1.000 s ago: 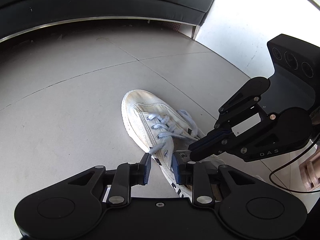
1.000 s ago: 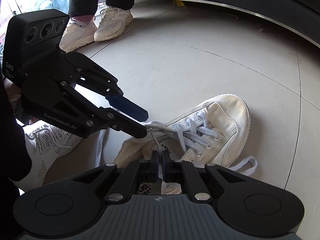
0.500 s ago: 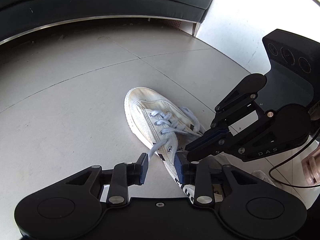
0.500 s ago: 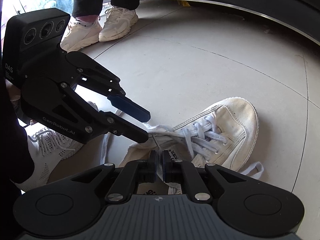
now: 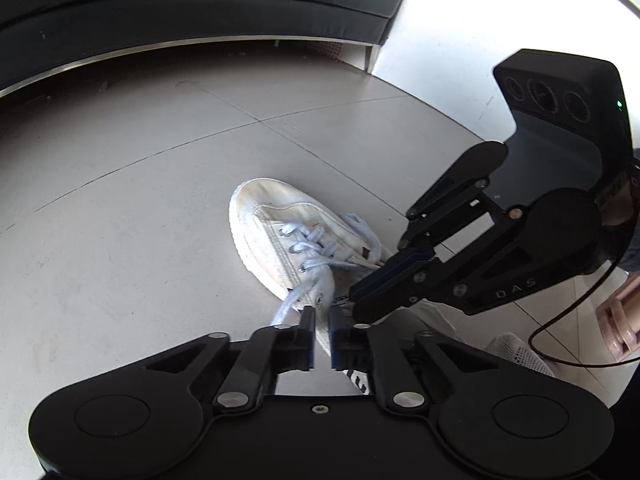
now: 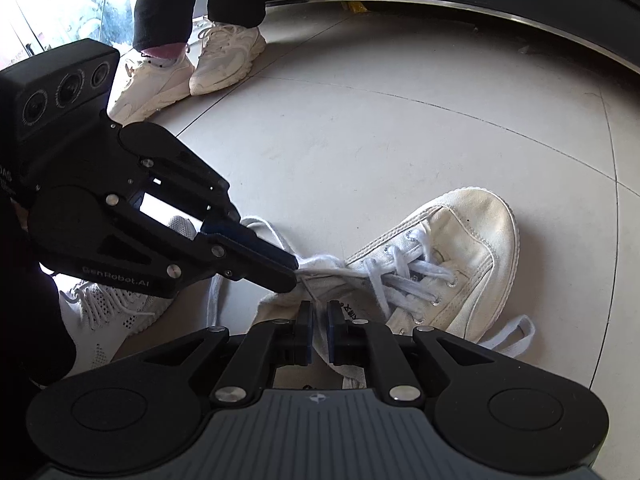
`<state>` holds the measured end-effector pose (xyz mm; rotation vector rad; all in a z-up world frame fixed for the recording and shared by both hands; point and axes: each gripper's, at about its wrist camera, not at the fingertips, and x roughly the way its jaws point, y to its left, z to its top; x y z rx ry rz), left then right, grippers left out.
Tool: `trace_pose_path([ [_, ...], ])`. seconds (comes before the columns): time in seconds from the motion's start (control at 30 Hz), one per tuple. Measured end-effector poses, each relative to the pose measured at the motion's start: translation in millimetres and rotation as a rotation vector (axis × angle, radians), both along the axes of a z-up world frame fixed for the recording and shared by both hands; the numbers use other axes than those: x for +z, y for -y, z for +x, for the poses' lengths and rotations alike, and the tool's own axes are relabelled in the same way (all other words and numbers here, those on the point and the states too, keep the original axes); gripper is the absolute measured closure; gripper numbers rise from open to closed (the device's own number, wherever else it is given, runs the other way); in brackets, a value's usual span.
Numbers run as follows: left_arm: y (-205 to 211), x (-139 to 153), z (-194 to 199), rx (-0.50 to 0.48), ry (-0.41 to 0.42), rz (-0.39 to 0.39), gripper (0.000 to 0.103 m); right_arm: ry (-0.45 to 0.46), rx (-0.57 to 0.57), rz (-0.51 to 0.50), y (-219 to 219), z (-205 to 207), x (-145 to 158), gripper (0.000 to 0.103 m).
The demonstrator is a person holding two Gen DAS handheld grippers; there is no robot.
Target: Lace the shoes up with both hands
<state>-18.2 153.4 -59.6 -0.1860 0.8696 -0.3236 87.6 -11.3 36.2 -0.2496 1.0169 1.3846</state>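
A white canvas shoe [image 5: 272,216] [image 6: 472,232] lies on the tiled floor, toe pointing away, with a pale lace [image 5: 316,248] [image 6: 404,276] crossed through its eyelets. My left gripper [image 5: 322,312] [image 6: 292,272] is shut on a strand of that lace just above the shoe's collar. My right gripper [image 6: 319,308] [image 5: 356,300] hangs close beside it over the collar. Its jaws are opening slightly, and a thin lace strand runs loosely between them. A free lace end [image 6: 516,332] loops on the floor beside the shoe.
A dark sofa [image 5: 200,8] with a metal base rail curves along the back. A person's legs in cream sneakers [image 6: 224,60] stand at the far left. A white mesh sneaker [image 6: 108,312] sits close under the left gripper. A black cable [image 5: 560,320] hangs at the right.
My left gripper's jaws, apart in the earlier frames, have closed onto the lace. The right gripper's jaws have parted a little. Neither hand has shifted.
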Motion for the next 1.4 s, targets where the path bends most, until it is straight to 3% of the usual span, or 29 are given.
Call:
trace_pose_path([
  [0.53,-5.5,-1.8,1.4,0.023,-0.025,-0.04,0.101,-0.001,-0.029,-0.006,2.8,5.0,2.5,0.093],
  [0.6,-5.2,-1.7,1.2,0.023,-0.024,-0.037,0.1,-0.008,-0.022,-0.003,5.7,6.3,2.8,0.084],
  [0.63,-5.3,-1.9,1.4,0.023,-0.024,-0.039,0.099,-0.004,-0.002,-0.005,5.9,5.2,3.0,0.07],
  [0.67,-5.4,-2.1,1.6,0.024,-0.024,-0.04,0.099,0.009,0.009,-0.006,5.6,3.4,3.7,0.066],
  [0.87,-4.5,-2.4,2.0,0.024,-0.024,-0.032,0.096,0.091,0.1,-0.027,-8.1,-6.4,4.7,0.066],
  [0.9,-4.7,-2.5,2.0,0.025,-0.024,-0.031,0.095,0.106,0.116,-0.036,-11.0,-8.2,4.1,0.068],
  [0.93,-5.0,-2.6,1.9,0.028,-0.025,-0.031,0.094,0.122,0.131,-0.038,-12.9,-10.4,4.5,0.078],
  [0.97,-5.4,-2.7,1.9,0.03,-0.026,-0.03,0.094,0.137,0.136,-0.034,-13.0,-12.3,5.6,0.1],
  [1.1,-7.1,-2.9,1.6,0.04,-0.027,-0.029,0.088,0.186,0.142,-0.069,-13.5,-17.6,7.0,0.1],
  [1.23,-7.9,-3.4,1.8,0.046,-0.03,-0.031,0.086,0.163,0.079,0.003,-1.7,-16.2,9.7,0.099],
  [1.4,-7.5,-4.1,2.7,0.046,-0.032,-0.032,0.082,0.129,0.095,0.017,5.6,-23.4,6.7,0.099],
])
